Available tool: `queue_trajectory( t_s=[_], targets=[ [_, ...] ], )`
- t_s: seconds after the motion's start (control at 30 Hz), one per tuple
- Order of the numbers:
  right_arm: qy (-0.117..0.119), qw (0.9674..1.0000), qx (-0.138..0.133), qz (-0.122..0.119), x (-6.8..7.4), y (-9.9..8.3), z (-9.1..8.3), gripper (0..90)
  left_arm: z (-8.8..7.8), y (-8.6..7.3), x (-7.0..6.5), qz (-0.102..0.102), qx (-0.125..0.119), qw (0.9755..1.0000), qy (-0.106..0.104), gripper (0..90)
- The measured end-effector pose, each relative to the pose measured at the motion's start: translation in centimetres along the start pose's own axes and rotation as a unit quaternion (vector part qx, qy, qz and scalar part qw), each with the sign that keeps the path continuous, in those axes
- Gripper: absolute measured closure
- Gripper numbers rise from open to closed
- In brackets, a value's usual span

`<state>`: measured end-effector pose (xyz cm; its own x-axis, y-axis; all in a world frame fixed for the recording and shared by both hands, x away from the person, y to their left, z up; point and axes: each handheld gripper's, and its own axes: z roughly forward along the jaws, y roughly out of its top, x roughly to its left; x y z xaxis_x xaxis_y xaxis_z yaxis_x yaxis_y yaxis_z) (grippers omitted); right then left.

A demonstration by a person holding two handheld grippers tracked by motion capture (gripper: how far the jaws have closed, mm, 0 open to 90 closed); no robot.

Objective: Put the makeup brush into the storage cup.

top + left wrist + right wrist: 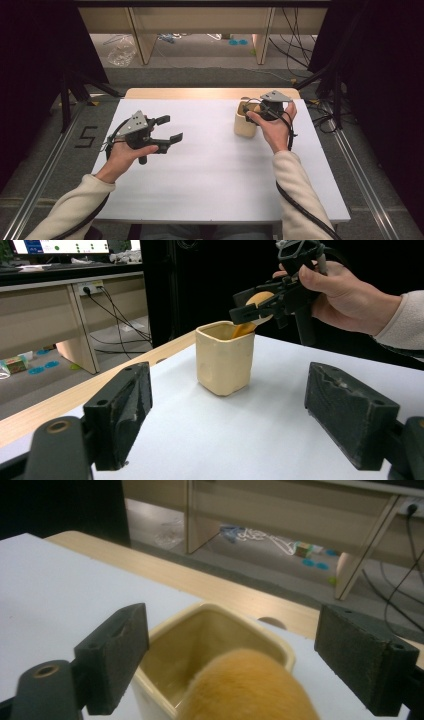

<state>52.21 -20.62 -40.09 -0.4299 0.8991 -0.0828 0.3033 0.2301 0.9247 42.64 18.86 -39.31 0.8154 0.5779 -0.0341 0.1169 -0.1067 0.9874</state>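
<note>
A cream square cup (246, 125) stands upright at the back right of the white table (200, 165). My right gripper (252, 111) hovers over its mouth with its jaws apart. A fuzzy orange object (245, 690) sits between them at the cup's rim (200, 645), and neither pad touches it. In the left gripper view the orange object (245, 329) dips into the cup (223, 360) under the right gripper (242, 307). My left gripper (171, 128) is held at the table's left, open and holding nothing, pointing toward the cup (235, 417).
A wooden strip (210, 93) runs along the table's far edge. Beyond it are desk legs (140, 40), cables (295, 45) and a clear plastic bag (121, 50) on the floor. Metal rails (45, 170) flank the table, with a "5" marked on the floor (86, 136) at the left.
</note>
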Motion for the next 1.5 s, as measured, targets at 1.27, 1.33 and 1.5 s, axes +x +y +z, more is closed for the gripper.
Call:
queue_trajectory(
  t_s=[1.27,1.33,1.5],
  targets=[
    [0.011,0.9983,-0.055,0.011,-0.3,0.8,-4.0,12.3,-0.8,0.5,0.0,0.003,-0.006,0.9998,0.021,6.0],
    [0.016,0.9981,-0.058,0.012,-0.2,0.9,-4.5,12.3,-1.0,0.5,-0.1,0.004,-0.009,0.9997,0.021,5.9],
    [0.028,0.9970,-0.070,0.015,0.1,1.0,-5.5,11.9,-1.4,0.7,-0.2,0.005,-0.012,0.9996,0.023,5.9]
  ],
)
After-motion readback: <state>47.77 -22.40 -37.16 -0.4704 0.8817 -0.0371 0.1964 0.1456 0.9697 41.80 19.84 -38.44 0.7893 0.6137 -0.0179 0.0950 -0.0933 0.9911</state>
